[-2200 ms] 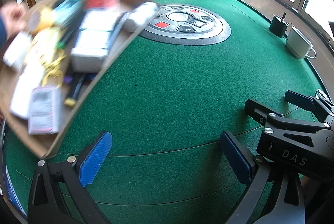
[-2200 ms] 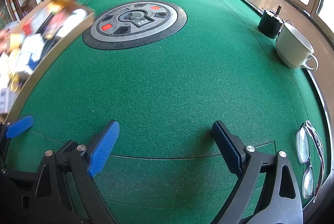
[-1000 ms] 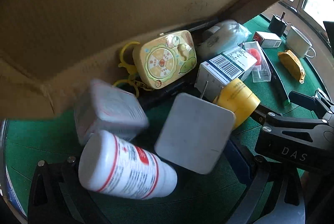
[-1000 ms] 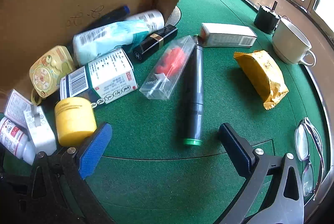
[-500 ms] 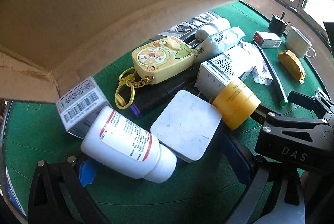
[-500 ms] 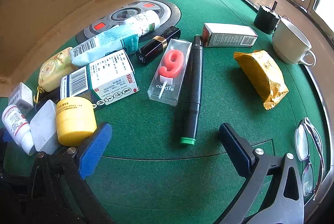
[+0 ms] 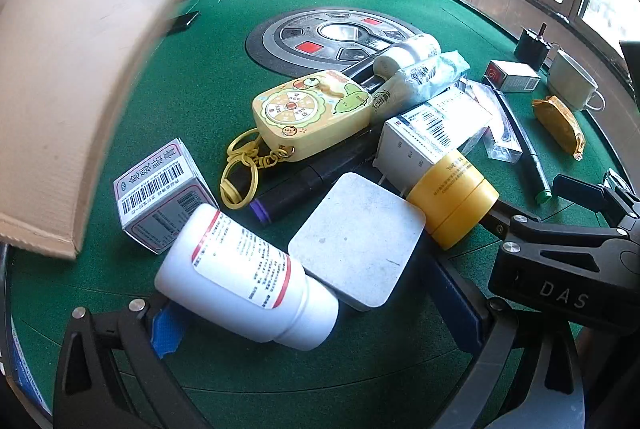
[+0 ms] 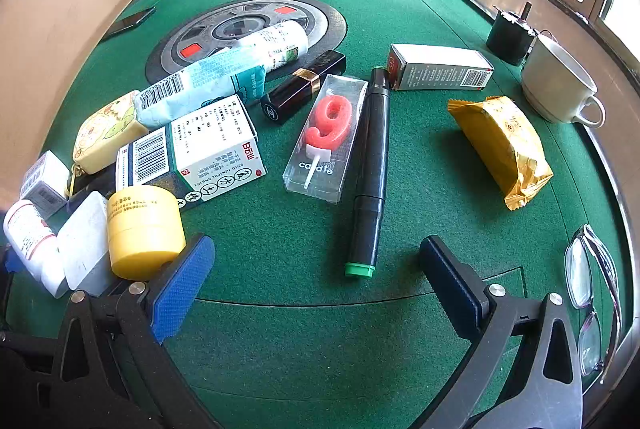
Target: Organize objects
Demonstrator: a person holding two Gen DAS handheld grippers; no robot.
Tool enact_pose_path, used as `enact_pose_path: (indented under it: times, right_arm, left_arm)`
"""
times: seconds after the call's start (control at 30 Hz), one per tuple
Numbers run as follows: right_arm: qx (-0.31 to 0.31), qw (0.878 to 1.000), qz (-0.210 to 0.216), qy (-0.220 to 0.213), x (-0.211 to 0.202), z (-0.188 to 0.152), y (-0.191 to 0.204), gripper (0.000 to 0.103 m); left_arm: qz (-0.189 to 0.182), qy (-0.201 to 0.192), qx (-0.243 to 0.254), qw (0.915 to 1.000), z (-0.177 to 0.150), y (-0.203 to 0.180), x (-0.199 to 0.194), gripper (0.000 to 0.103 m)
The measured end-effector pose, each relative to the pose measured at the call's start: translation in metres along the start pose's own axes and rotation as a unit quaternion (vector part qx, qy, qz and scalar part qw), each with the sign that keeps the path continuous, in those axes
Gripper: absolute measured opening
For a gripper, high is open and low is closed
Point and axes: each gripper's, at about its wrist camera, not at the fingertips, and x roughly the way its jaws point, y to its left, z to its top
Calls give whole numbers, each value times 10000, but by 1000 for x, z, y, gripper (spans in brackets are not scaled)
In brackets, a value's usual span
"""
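Note:
Spilled items lie in a heap on the green table (image 7: 200, 77). Between the fingers of my open left gripper (image 7: 308, 309) lie a white pill bottle (image 7: 248, 289) and a flat white square case (image 7: 356, 245). Past them are a yellow jar (image 7: 452, 201), a barcoded medicine box (image 7: 160, 189) and a yellow keychain toy (image 7: 312, 113). My right gripper (image 8: 316, 281) stands open over bare felt. Just ahead of it lie a black marker with a green end (image 8: 370, 169), a boxed red number candle (image 8: 326, 137), a lipstick (image 8: 304, 85) and a yellow snack packet (image 8: 500, 149).
A cardboard box (image 7: 68, 69) hangs tilted at the left, blurred. At the right edge stand a white cup (image 8: 556, 85) and a black pot (image 8: 510, 37), with glasses (image 8: 592, 293) nearer. A round control panel (image 8: 240, 25) marks the table's middle; a dark phone (image 8: 132, 19) lies far left.
The cardboard box was tipped over the table, its contents spilled out, and it has since swung up and away to the left. Both grippers have stayed in place and open.

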Motion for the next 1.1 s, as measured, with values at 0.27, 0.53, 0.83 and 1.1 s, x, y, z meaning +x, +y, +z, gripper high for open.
enact_pose_path:
  times: [0.27, 0.53, 0.83, 1.1]
  right_arm:
    - [1, 10000, 1, 3, 0, 0, 0, 103]
    - [1, 10000, 2, 4, 0, 1, 0, 103]
    - [-148, 9998, 94, 8, 1, 2, -1, 103]
    - [-486, 9981, 367, 6, 2, 6, -7, 103]
  left_arm:
    - [8, 5, 5, 10000, -1, 0, 0, 103]
    - [12, 7, 8, 10000, -1, 0, 0, 103]
    - [16, 10, 9, 10000, -1, 0, 0, 103]
    - [24, 14, 16, 10000, 0, 0, 0, 103]
